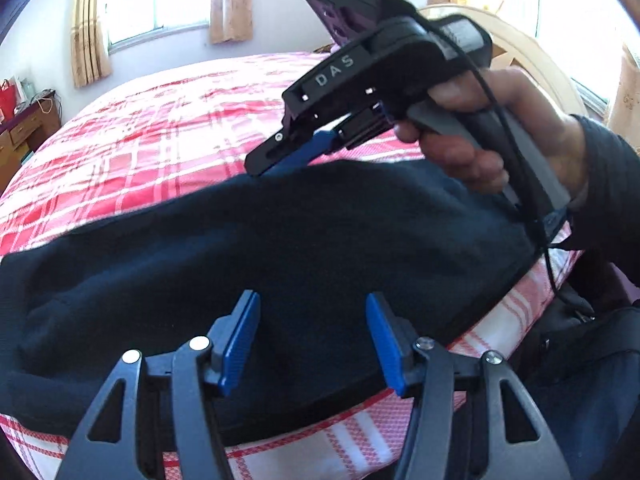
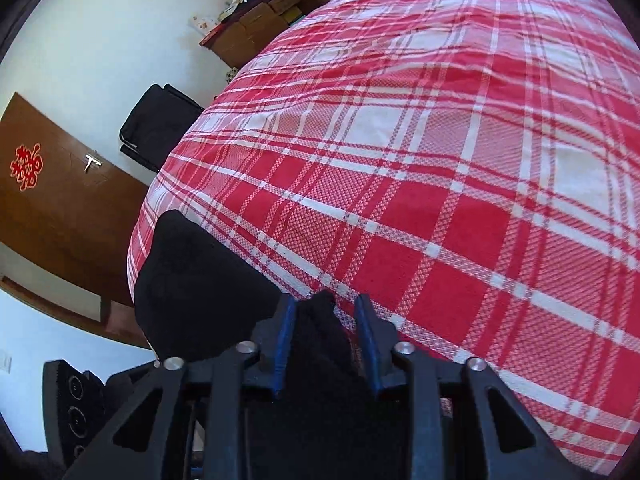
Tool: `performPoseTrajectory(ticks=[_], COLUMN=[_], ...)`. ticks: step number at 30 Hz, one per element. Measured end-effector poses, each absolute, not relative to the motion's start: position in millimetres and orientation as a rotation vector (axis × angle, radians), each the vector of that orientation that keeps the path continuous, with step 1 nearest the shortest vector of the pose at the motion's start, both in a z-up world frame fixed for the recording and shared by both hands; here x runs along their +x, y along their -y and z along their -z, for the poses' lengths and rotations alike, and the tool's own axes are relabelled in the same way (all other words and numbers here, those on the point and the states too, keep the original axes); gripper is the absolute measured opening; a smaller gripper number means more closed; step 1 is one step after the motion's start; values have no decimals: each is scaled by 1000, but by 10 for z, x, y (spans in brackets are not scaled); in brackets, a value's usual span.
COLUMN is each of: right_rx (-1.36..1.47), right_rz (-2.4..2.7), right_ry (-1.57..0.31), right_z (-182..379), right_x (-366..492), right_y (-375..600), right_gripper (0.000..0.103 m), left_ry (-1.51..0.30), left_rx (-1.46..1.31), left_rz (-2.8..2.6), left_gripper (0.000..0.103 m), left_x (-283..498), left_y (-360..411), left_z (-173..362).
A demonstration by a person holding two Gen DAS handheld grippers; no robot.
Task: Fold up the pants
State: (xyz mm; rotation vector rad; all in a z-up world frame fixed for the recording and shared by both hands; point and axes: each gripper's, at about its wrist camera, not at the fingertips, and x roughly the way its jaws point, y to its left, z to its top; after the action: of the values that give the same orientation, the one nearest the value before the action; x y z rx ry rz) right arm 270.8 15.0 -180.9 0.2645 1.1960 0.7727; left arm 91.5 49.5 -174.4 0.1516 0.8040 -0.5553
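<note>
The black pants (image 1: pixel 280 248) lie across the near edge of a bed with a red and white plaid cover (image 1: pixel 160 128). My left gripper (image 1: pixel 312 304) is open just above the pants, its blue pads apart with nothing between them. My right gripper (image 1: pixel 272 168) shows in the left wrist view, held by a hand at the pants' far edge. In the right wrist view my right gripper (image 2: pixel 326 304) has black pants fabric (image 2: pixel 316 328) between its blue pads, and the rest of the pants (image 2: pixel 192 280) hangs to its left over the bed edge.
The plaid bed (image 2: pixel 440 160) fills most of both views. A brown door (image 2: pixel 60 208), a black chair (image 2: pixel 156 124) and a wooden desk with clutter (image 2: pixel 264 20) stand by the wall. Curtained windows (image 1: pixel 160 0) and a round wooden headboard (image 1: pixel 532 52) are beyond the bed.
</note>
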Motion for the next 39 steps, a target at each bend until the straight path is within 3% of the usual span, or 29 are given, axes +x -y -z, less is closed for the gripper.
performPoseTrajectory(ticks=[5, 9, 16, 23, 26, 29, 39], right_rx=[344, 474, 412, 332, 299, 270, 308], right_rz=[-793, -826, -768, -696, -660, -712, -652], right_ry=[-1207, -1152, -1066, -1091, -1123, -1150, -1048], right_z=[1868, 1778, 1500, 1675, 1815, 1858, 1240], right_x=[2714, 2714, 2654, 2765, 2820, 2790, 2229], right_y=[-102, 73, 76, -26, -31, -29, 1280], right_gripper=[9, 4, 1, 1, 1, 2, 3], left_ry=[-807, -814, -812, -818, -814, -812, -758], left_rx=[179, 180, 205, 201, 240, 234, 215], left_rz=[559, 565, 567, 575, 591, 581, 642], left_gripper=[57, 57, 59, 59, 65, 65, 65], left_x=[900, 902, 959, 865, 821, 812, 612], left_y=[-414, -427, -385, -394, -326, -313, -89], left_z=[1787, 1788, 1803, 1787, 1791, 1776, 1618])
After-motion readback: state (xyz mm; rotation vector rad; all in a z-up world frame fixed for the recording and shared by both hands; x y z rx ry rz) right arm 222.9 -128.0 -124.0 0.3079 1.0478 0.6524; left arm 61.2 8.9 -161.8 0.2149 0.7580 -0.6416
